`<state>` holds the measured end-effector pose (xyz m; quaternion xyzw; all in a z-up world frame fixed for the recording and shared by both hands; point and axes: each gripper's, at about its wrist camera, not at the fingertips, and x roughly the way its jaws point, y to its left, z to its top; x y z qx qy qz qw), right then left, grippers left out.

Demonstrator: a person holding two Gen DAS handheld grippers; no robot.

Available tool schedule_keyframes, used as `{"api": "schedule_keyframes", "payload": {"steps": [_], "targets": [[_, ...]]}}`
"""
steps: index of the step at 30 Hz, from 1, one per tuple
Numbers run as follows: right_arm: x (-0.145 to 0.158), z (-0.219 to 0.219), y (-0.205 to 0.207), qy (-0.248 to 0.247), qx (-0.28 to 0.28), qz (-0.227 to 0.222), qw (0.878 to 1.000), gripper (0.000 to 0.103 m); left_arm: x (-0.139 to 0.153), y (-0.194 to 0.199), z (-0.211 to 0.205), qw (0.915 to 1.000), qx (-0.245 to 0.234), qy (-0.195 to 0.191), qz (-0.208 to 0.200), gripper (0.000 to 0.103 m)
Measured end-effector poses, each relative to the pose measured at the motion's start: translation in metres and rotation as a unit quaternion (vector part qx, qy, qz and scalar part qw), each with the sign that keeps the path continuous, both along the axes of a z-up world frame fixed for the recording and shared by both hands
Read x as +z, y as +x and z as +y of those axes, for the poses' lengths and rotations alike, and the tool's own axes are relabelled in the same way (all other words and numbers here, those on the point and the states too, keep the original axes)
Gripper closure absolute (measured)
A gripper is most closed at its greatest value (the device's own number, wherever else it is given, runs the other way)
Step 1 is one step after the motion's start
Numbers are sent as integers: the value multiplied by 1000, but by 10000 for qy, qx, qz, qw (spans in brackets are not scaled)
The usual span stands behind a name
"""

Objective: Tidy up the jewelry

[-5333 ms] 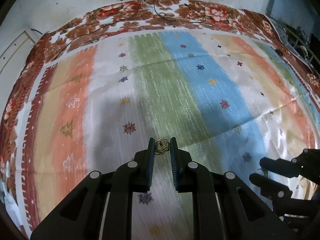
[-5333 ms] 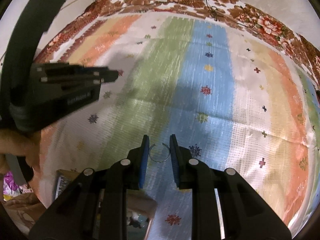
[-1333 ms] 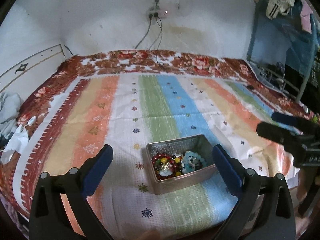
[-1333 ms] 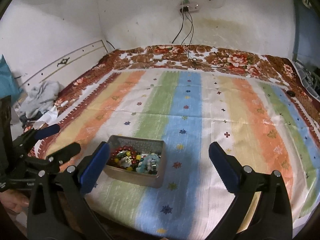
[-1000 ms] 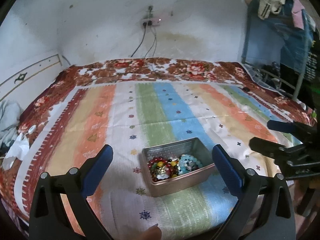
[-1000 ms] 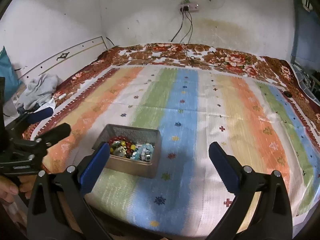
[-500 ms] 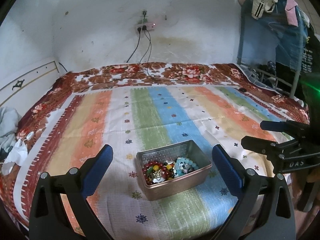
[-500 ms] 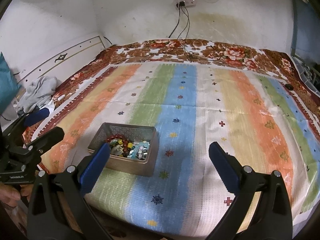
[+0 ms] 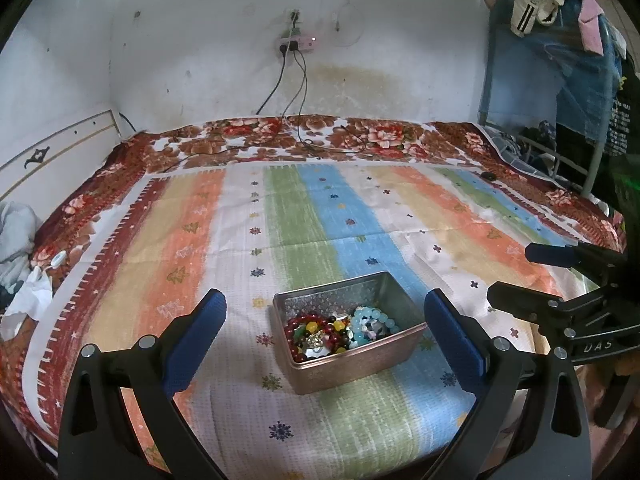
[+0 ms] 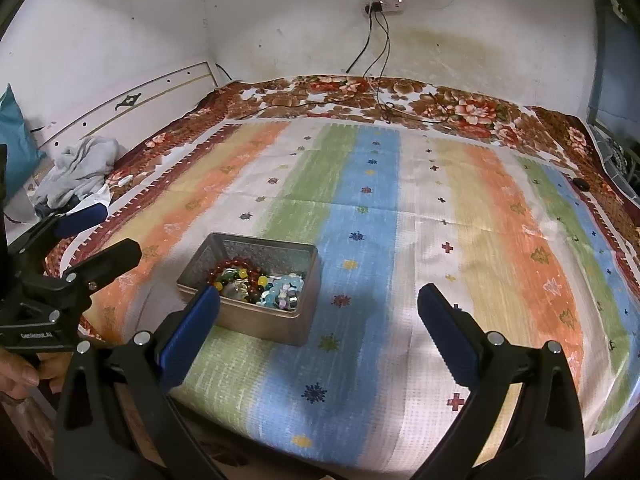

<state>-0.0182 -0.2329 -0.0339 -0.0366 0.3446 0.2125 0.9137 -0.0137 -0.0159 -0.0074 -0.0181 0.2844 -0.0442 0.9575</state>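
Left wrist view | both grippers (image 9: pixel 325 322) (image 10: pixel 319 307) spread wide, holding nothing | beads in tin (image 9: pixel 356 364)

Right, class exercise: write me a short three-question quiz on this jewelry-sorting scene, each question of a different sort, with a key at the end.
1. True or false: the left gripper holds a ring between its blue pads.
2. Multiple choice: the rectangular metal tin sits on A) a wooden table, B) the striped bedspread, C) a floor mat.
3. Fill in: next to the dark red bead bracelet inside the tin lies a pale ____ bead bracelet.

Key
1. False: both the left gripper and the right gripper stand wide open and empty.
2. B.
3. Blue.
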Motion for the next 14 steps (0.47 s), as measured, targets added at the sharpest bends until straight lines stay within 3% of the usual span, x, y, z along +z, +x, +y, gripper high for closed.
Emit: {"api": "schedule_keyframes", "payload": {"steps": [14], "targets": [[-5,5,-1,-55,145,86,9998,5,-5,3,3,9999,51,-1,129,6]]}}
